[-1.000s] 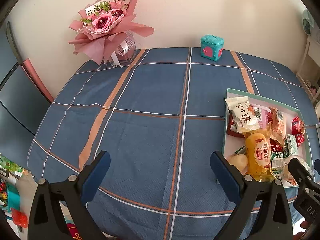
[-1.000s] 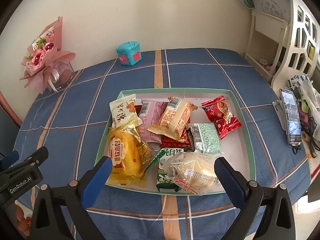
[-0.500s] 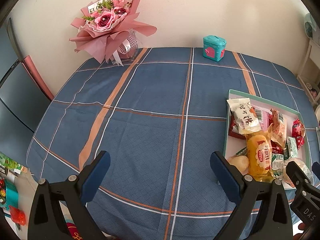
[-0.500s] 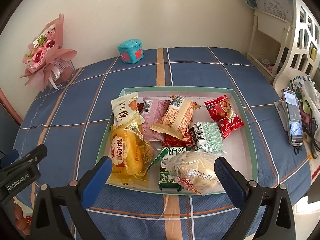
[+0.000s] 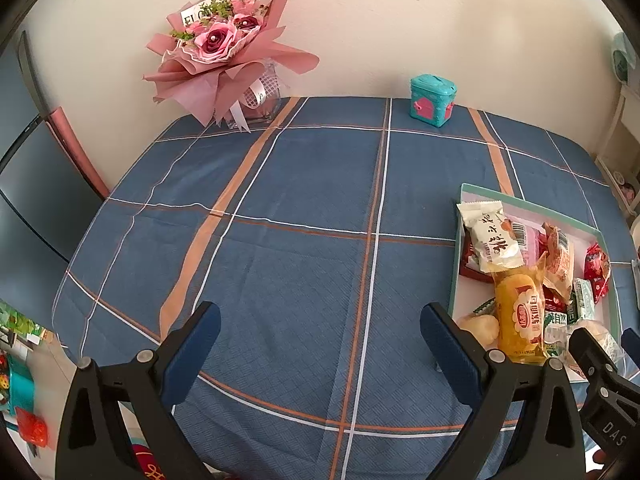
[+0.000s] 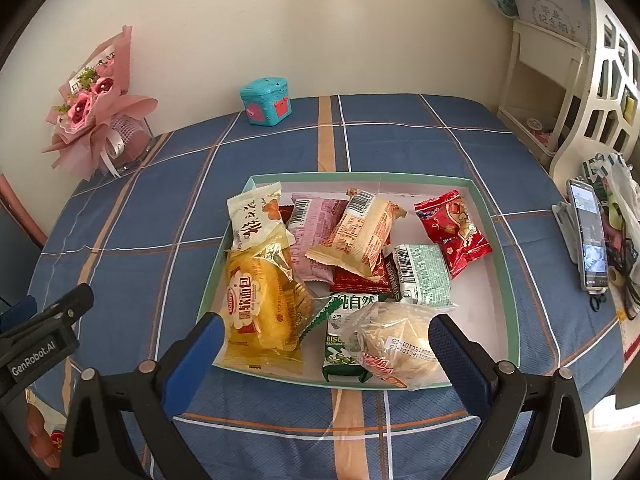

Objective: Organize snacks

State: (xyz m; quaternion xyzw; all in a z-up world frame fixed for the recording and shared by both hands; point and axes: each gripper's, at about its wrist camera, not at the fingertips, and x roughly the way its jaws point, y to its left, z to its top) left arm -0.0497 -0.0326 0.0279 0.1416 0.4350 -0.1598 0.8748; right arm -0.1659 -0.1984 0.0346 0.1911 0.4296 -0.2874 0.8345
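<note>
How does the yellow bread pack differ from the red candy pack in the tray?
The yellow bread pack is larger and puffy, in a clear wrapper; the red candy pack is smaller, flatter and opaque. The bread pack lies at the tray's near left corner, overhanging its rim and overlapping other packs; the candy pack lies apart at the far right, on bare tray floor. Both are sealed and ungripped.
</note>
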